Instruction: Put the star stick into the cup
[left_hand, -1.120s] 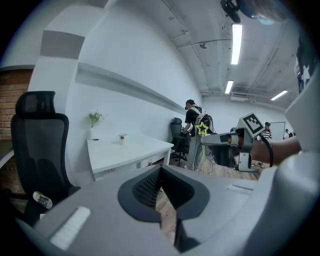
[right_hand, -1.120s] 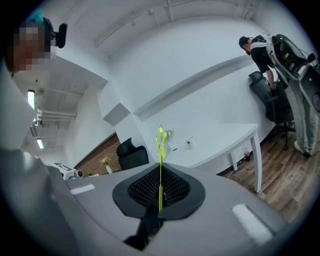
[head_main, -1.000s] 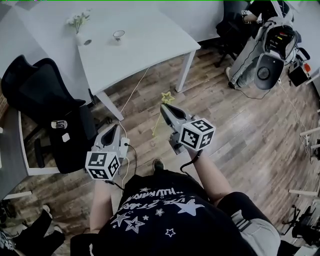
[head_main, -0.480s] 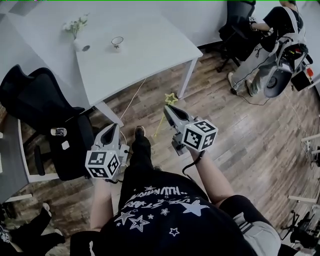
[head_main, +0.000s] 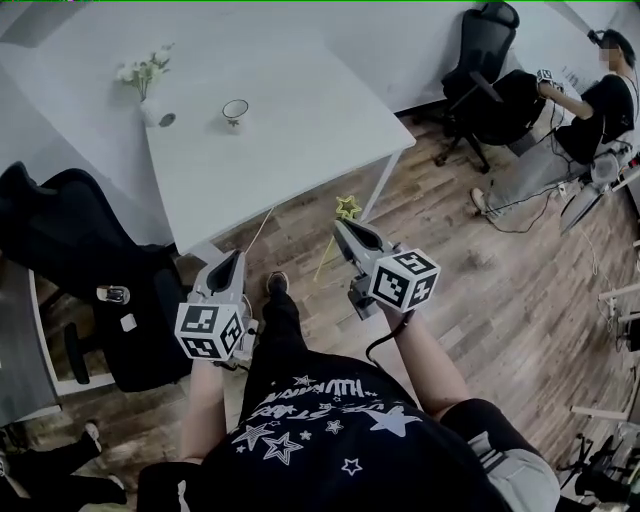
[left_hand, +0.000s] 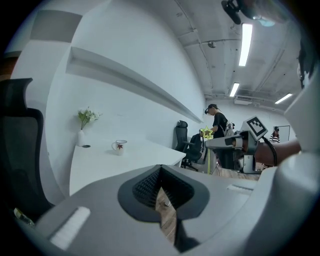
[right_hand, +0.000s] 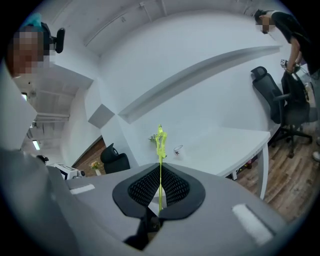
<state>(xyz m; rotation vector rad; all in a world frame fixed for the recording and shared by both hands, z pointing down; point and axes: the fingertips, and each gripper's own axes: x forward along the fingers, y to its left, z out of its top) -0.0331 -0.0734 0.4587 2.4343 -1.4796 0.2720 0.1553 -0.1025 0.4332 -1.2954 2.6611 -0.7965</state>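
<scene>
A small white cup (head_main: 235, 110) stands on the white table (head_main: 300, 120) ahead of me, and it also shows as the cup (left_hand: 119, 145) and the cup (right_hand: 178, 149) in the two gripper views. My right gripper (head_main: 343, 228) is shut on the thin yellow-green star stick (head_main: 333, 243), held over the wood floor just short of the table's near corner. The star stick (right_hand: 160, 145) rises upright between the jaws, star at the top. My left gripper (head_main: 232, 262) is shut with nothing in it, level with the right one. From the left gripper (left_hand: 161, 172), the star stick (left_hand: 206, 133) appears to the right.
A white vase of flowers (head_main: 148, 90) stands left of the cup. A black office chair (head_main: 80, 240) sits close on my left. Another black chair (head_main: 490, 45) and a seated person (head_main: 605, 95) are at the far right. A cable (head_main: 262, 222) runs under the table.
The person has stepped toward the table, so the table and cup sit closer and lower in view. Both grippers moved forward with it, the star stick still held.
</scene>
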